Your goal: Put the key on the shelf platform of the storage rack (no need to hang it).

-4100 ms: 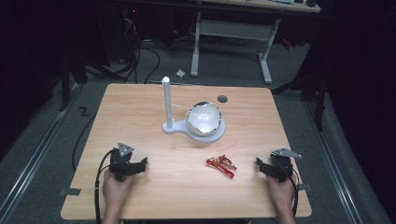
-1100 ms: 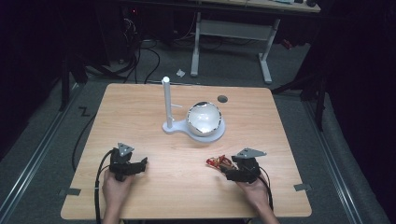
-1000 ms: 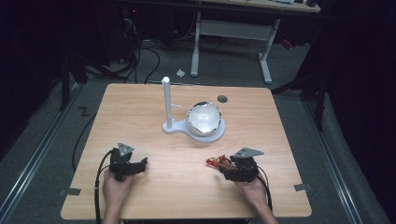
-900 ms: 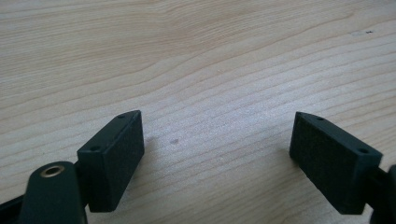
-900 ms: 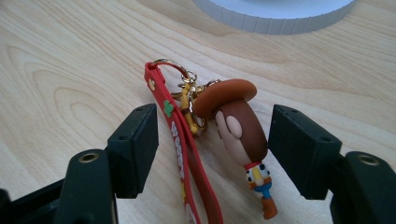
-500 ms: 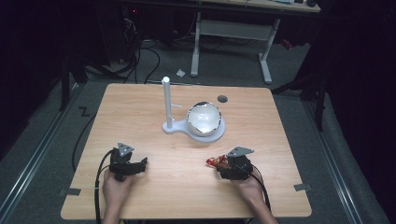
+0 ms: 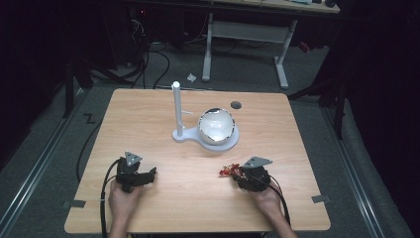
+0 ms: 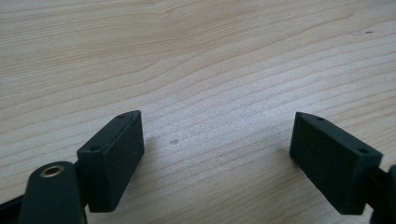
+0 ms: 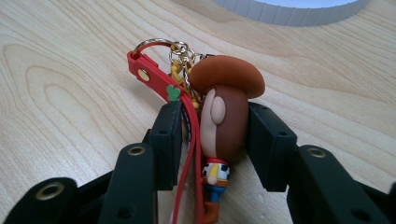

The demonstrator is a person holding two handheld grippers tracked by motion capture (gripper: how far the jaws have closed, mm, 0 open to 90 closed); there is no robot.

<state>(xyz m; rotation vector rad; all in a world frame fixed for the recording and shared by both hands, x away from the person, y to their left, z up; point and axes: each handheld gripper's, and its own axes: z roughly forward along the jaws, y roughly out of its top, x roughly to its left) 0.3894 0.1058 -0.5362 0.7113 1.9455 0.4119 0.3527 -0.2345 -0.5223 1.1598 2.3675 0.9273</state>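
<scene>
Cowboy keychain (image 9: 219, 126) lies near the table's (image 7: 148, 114) front edge, right of middle, its long axis running along the jaws. Our right gripper (image 9: 212, 140) has just been closing and now pinches its head and red strap (image 9: 161, 77). Left gripper (image 8: 219, 154) spread, well apart.

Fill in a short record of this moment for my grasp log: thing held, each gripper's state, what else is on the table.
held thing: cowboy figure keychain with red strap
right gripper: jaws just closed, pads pressing the figure's head from both sides
left gripper: open, nothing between its jaws, over bare table
elsewhere: white stand with bowl on its base
</scene>
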